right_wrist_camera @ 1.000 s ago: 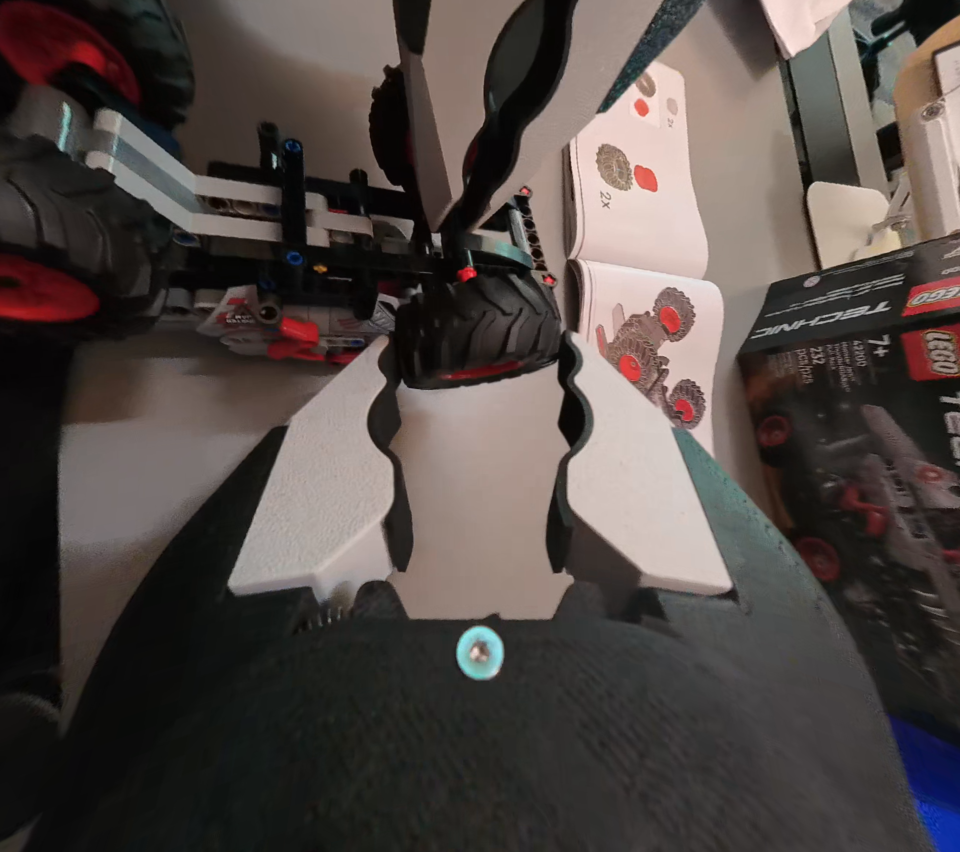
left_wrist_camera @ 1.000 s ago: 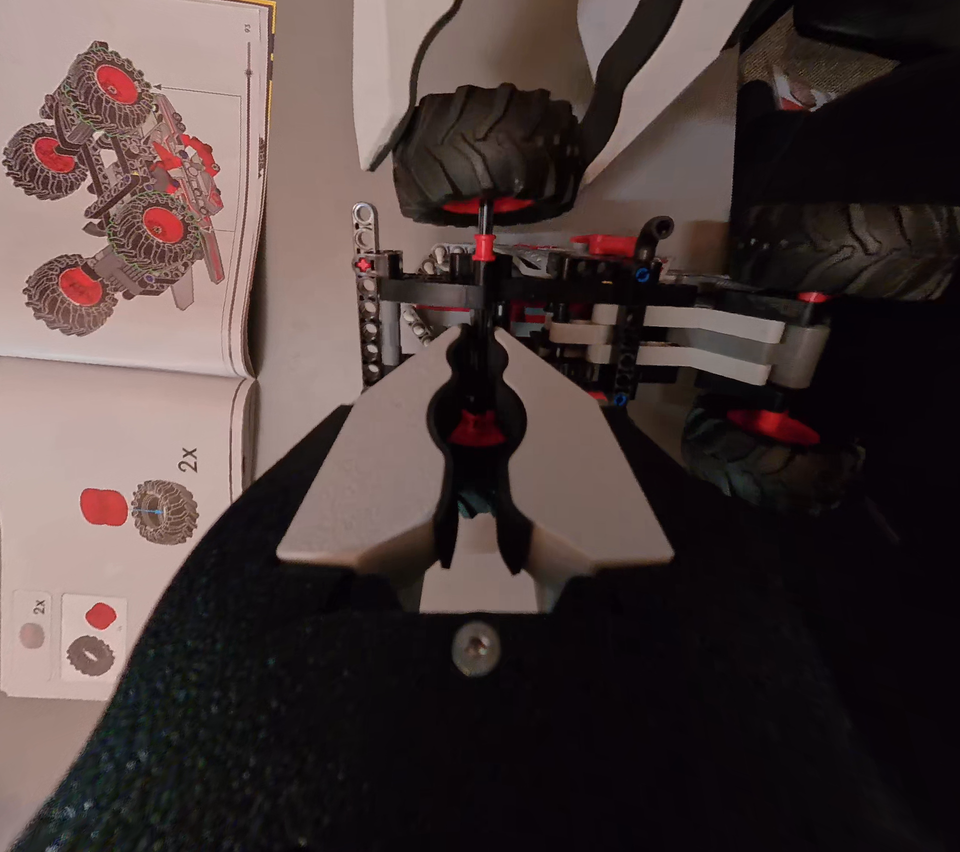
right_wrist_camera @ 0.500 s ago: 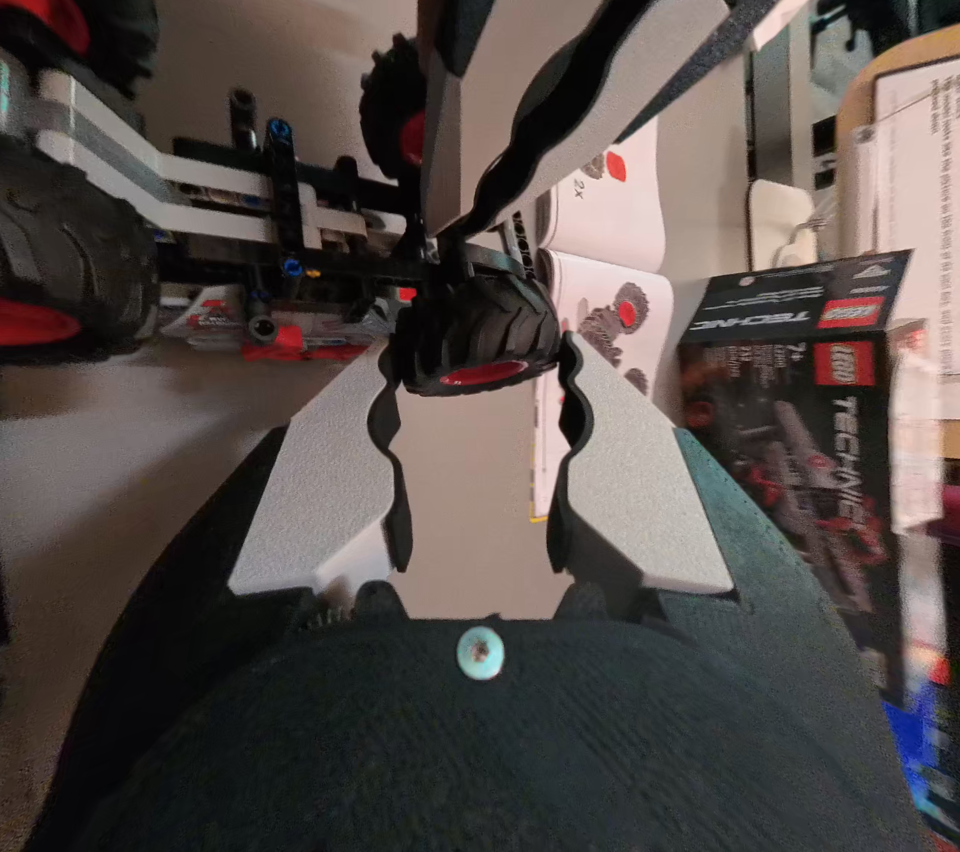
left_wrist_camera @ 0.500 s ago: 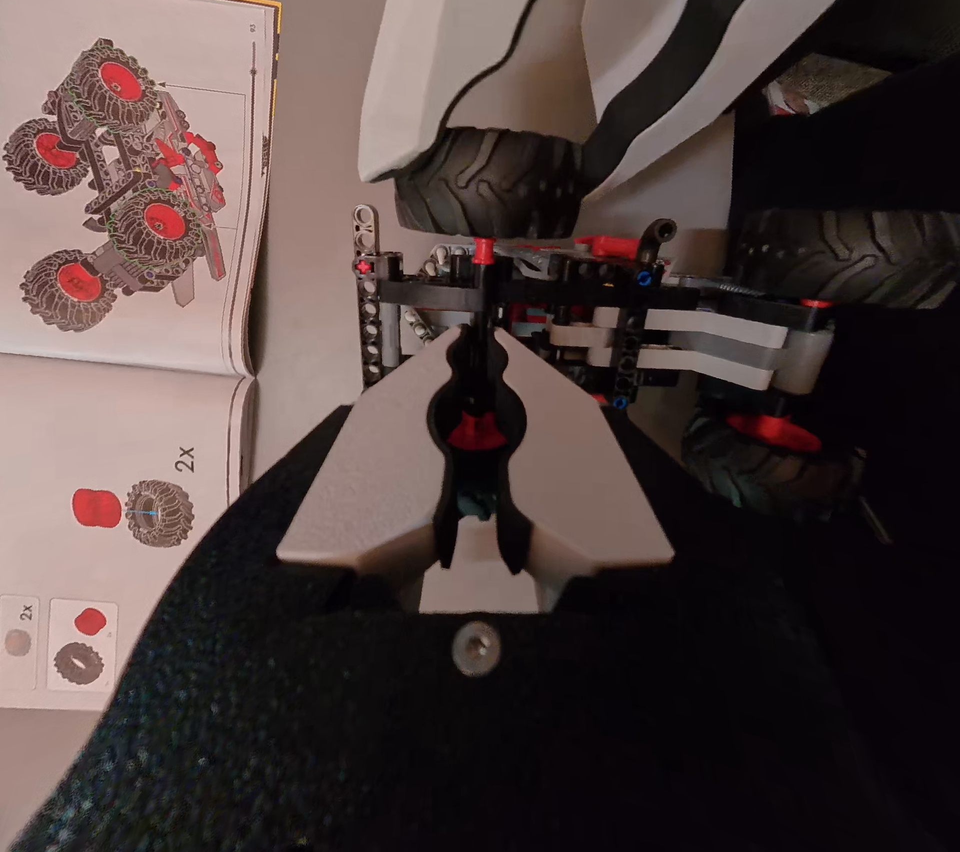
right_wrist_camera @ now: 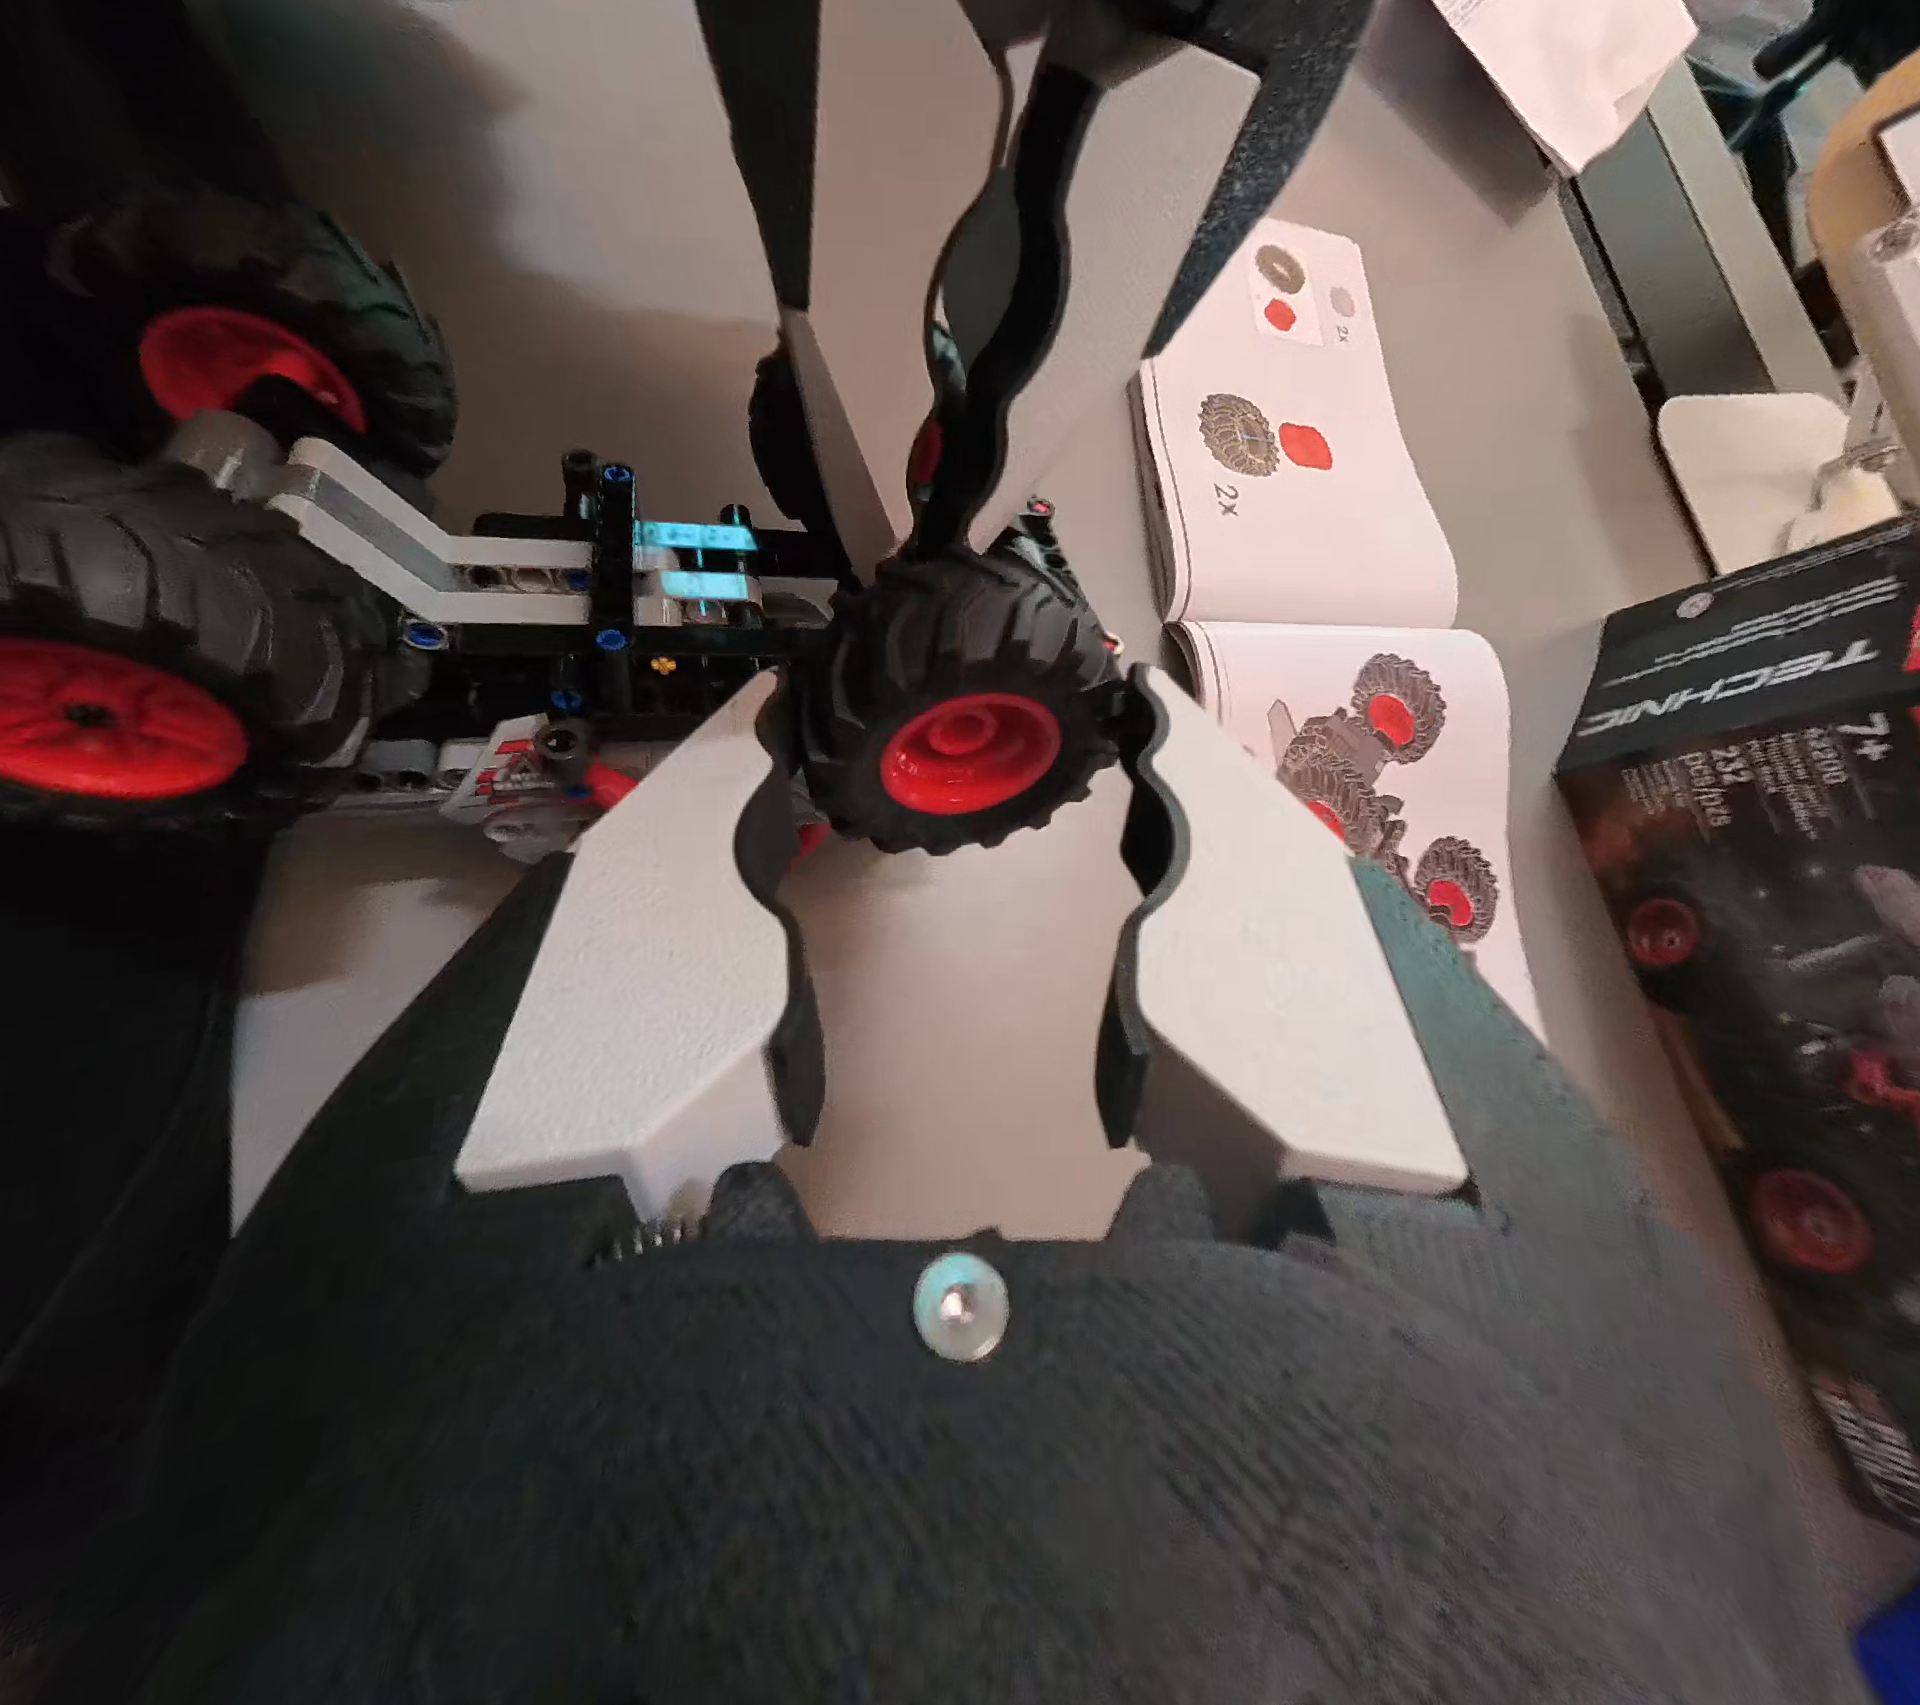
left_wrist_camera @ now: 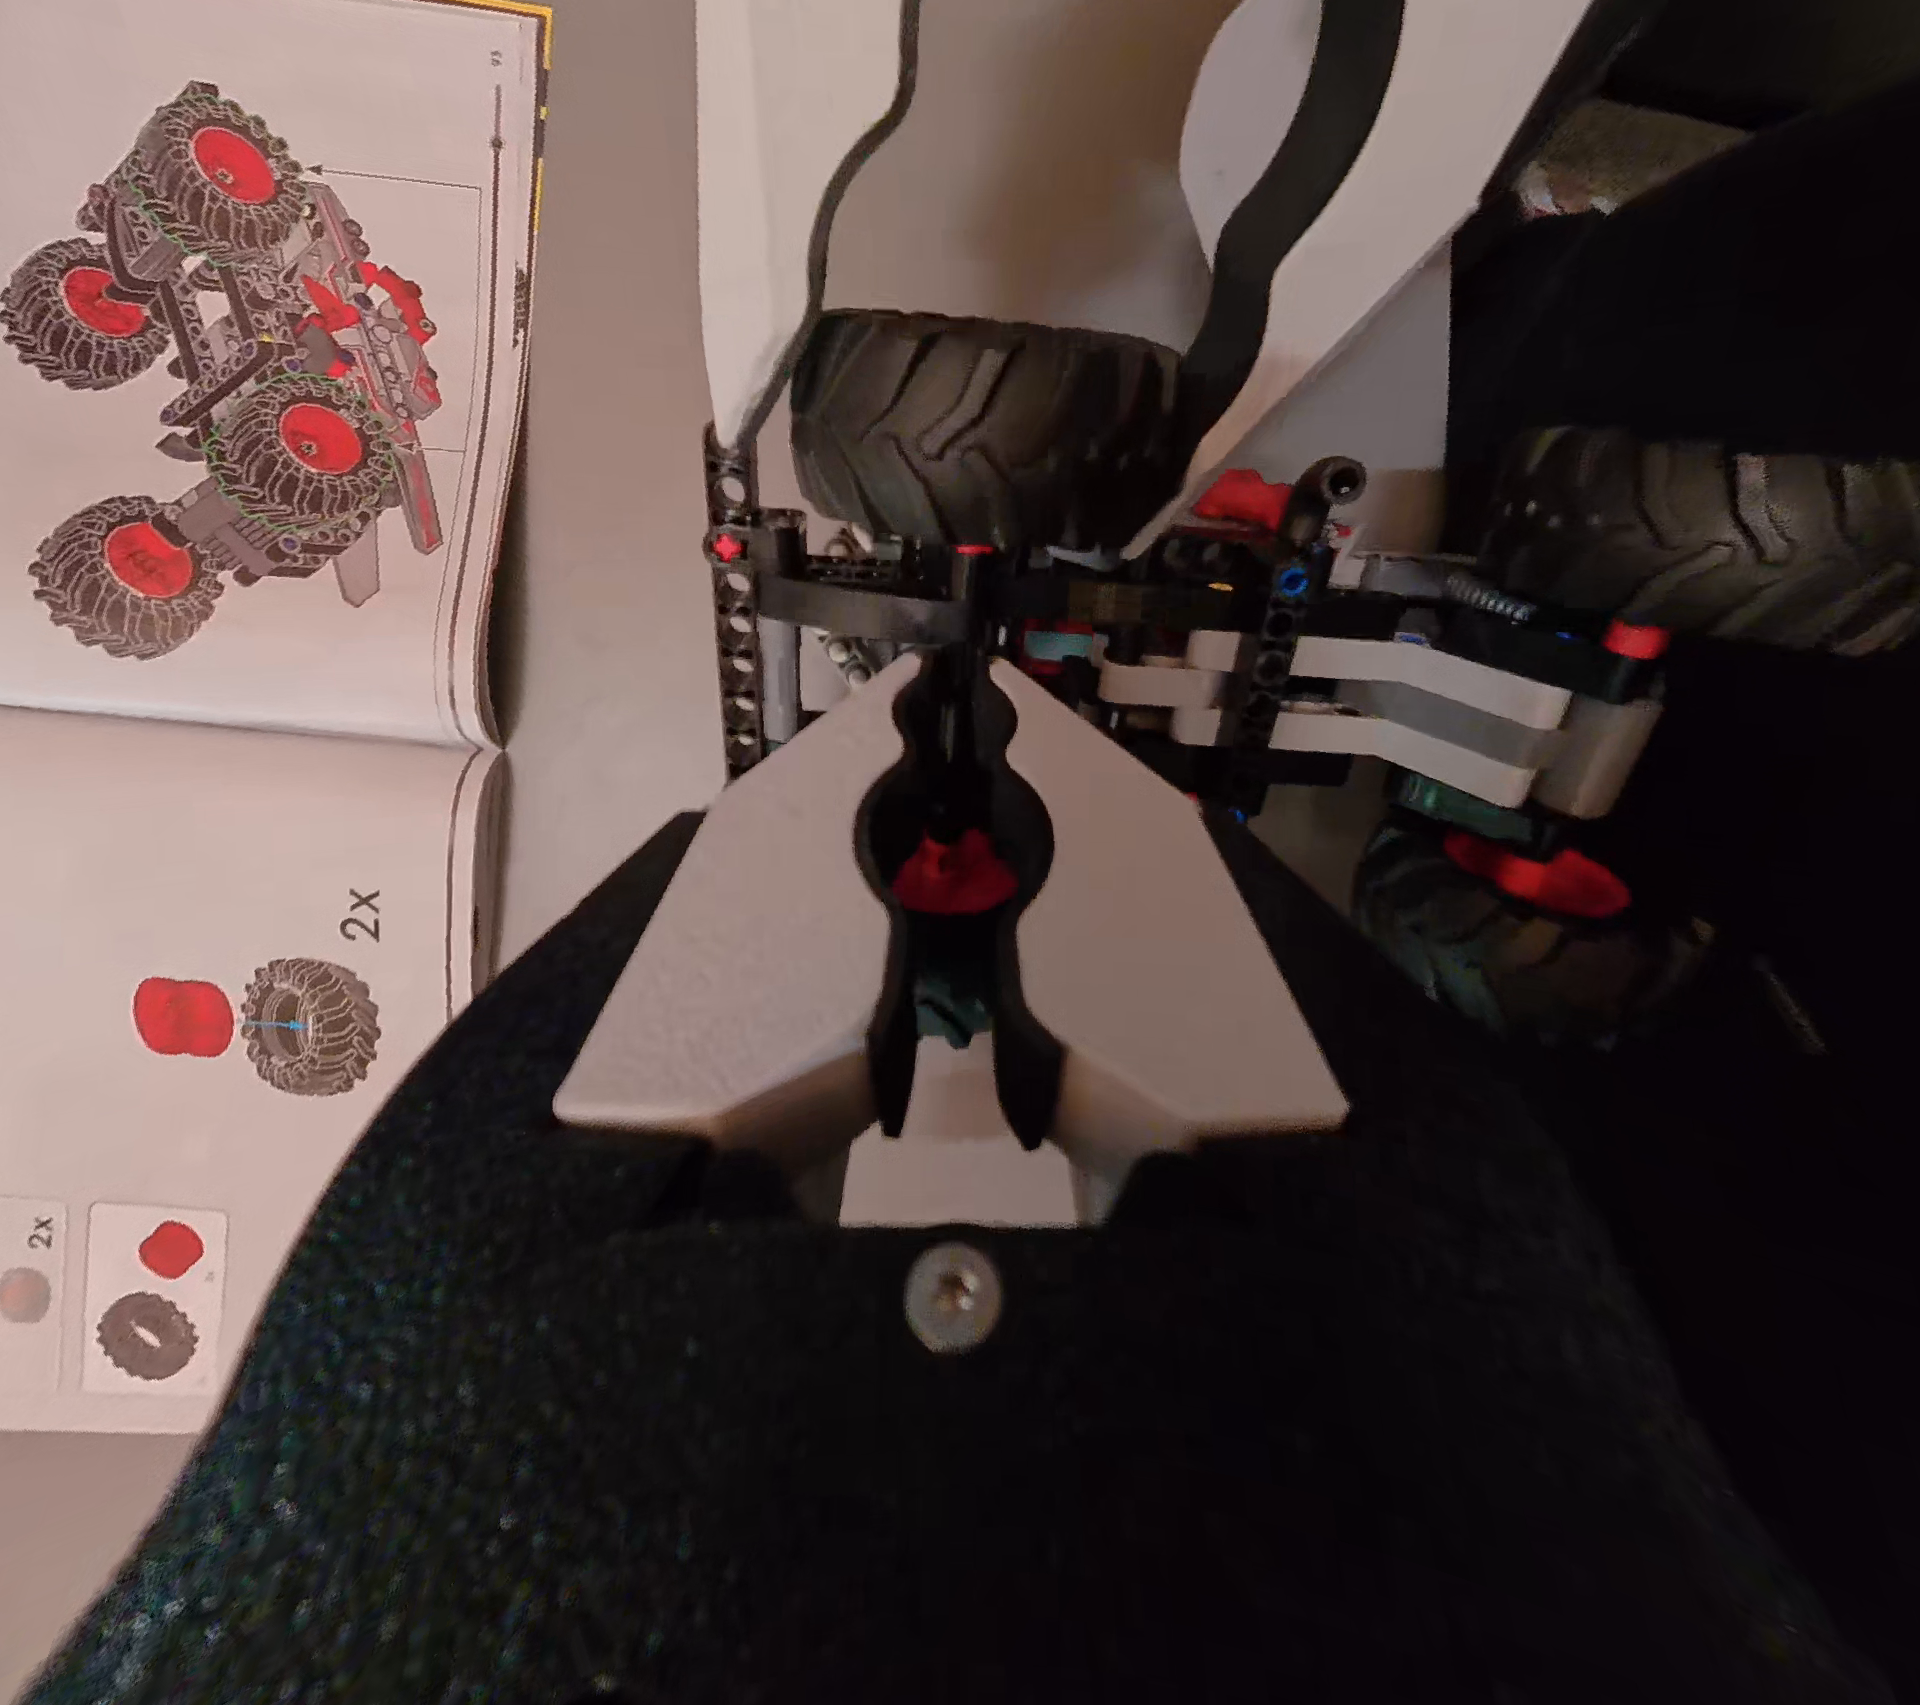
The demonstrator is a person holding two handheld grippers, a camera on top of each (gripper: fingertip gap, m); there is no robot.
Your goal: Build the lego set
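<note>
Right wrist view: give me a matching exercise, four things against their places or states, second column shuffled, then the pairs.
Things:
1. right gripper
2. left gripper
3. instruction booklet
4. set box

Places or states:
A. lying open on the table, past the wheel
B. at the right edge of the view
C. fingers wide apart, either side of the red-hubbed wheel
D. shut on the black axle behind that wheel

Pairs: 1-C, 2-D, 3-A, 4-B
</note>
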